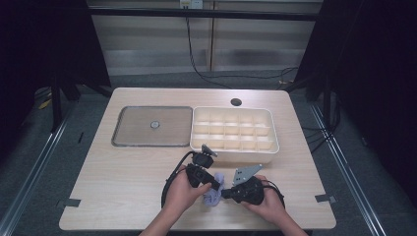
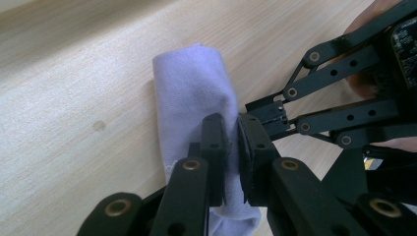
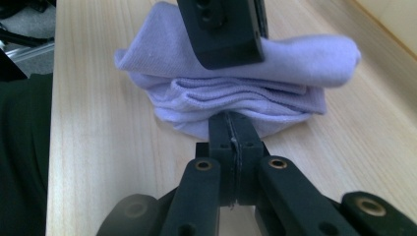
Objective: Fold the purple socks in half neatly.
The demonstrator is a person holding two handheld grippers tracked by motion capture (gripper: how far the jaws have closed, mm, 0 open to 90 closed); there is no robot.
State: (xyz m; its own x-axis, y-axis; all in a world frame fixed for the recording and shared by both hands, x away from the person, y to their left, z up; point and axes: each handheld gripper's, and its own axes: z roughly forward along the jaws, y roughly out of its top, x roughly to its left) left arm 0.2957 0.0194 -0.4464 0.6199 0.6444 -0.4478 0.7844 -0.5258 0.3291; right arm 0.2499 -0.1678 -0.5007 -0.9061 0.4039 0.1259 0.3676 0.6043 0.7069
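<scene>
High view: both hand-held grippers meet over a small folded lilac cloth [image 1: 214,191] at the near edge of the pale wooden table [image 1: 123,191], in front of the white compartmented plastic tray [image 1: 268,155].

Left gripper view: the left gripper [image 2: 232,142] is clamped on the fold's edge, likely steadying it.

Right gripper view: the right gripper [image 3: 230,129], jaws together, pinches the layers, apparently to keep them stacked.
</scene>
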